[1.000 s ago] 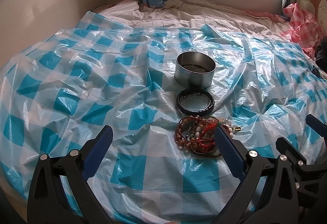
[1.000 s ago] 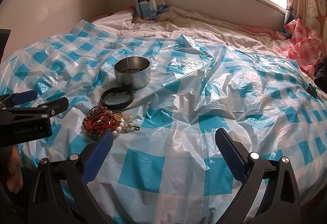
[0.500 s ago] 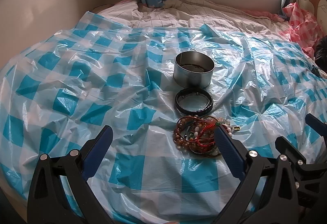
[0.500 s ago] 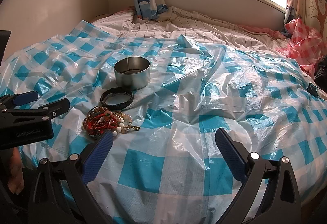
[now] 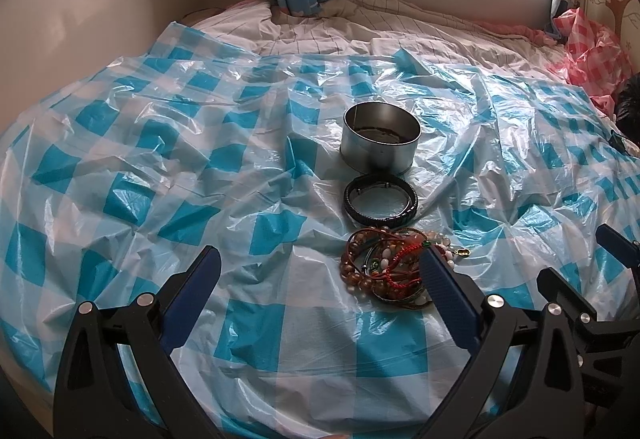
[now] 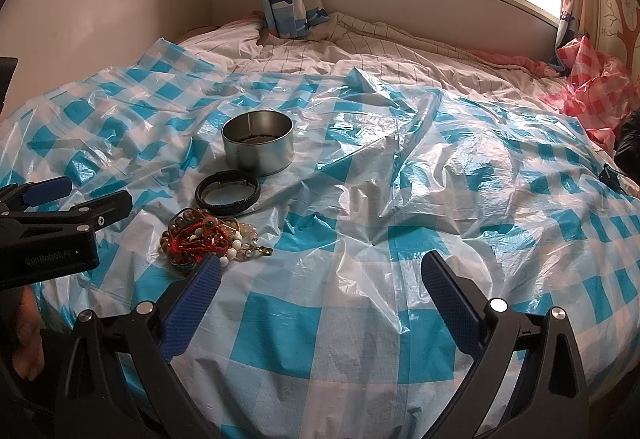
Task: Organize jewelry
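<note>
Left wrist: hand-held gripper (image 5: 320,271) spread wide.

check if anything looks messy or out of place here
The beaded bracelets lie in one tangled heap on the plastic sheet, overlapping each other. The black bracelet lies apart, outside the tin.

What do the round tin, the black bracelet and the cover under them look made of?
Tin: bare metal, dull silver sheen with a wall seam. Black bracelet: probably braided leather or cord, matte, ribbed. Cover: thin plastic sheet, glossy, wrinkled, partly see-through.
</note>
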{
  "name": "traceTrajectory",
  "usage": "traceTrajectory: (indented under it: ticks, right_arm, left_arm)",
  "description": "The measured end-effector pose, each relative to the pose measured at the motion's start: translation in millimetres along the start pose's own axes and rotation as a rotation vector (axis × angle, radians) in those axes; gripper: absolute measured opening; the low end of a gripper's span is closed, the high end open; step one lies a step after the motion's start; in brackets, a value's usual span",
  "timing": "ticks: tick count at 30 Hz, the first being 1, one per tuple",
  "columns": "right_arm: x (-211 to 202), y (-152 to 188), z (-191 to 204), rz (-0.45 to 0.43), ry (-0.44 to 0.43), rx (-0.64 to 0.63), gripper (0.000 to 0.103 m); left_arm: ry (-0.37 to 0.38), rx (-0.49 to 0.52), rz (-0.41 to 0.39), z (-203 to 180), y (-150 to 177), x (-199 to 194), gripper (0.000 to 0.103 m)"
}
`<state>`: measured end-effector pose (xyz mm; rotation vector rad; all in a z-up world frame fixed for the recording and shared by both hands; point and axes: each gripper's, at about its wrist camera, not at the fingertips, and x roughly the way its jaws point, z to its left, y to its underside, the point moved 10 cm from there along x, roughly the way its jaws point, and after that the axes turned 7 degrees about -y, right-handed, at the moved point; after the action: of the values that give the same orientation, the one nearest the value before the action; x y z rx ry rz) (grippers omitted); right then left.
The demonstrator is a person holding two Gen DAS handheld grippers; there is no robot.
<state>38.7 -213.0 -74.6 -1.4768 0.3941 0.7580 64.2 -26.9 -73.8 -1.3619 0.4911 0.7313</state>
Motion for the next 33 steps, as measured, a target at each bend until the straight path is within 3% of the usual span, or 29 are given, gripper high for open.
traceTrajectory:
  ticks: [16, 33]
  right_arm:
    - [1.3, -1.2, 0.0, 0.01, 0.007, -0.002, 0.096]
    - [0.7, 0.7, -1.4, 0.022, 0.033, -0.031, 0.096]
  left_arm:
    - [-0.017, 0.051, 0.003, -0.9, 5.6, -10.1, 0.095]
    - [-0.015, 0.031, 0.01, 7.5, 7.5, -6.9, 0.095]
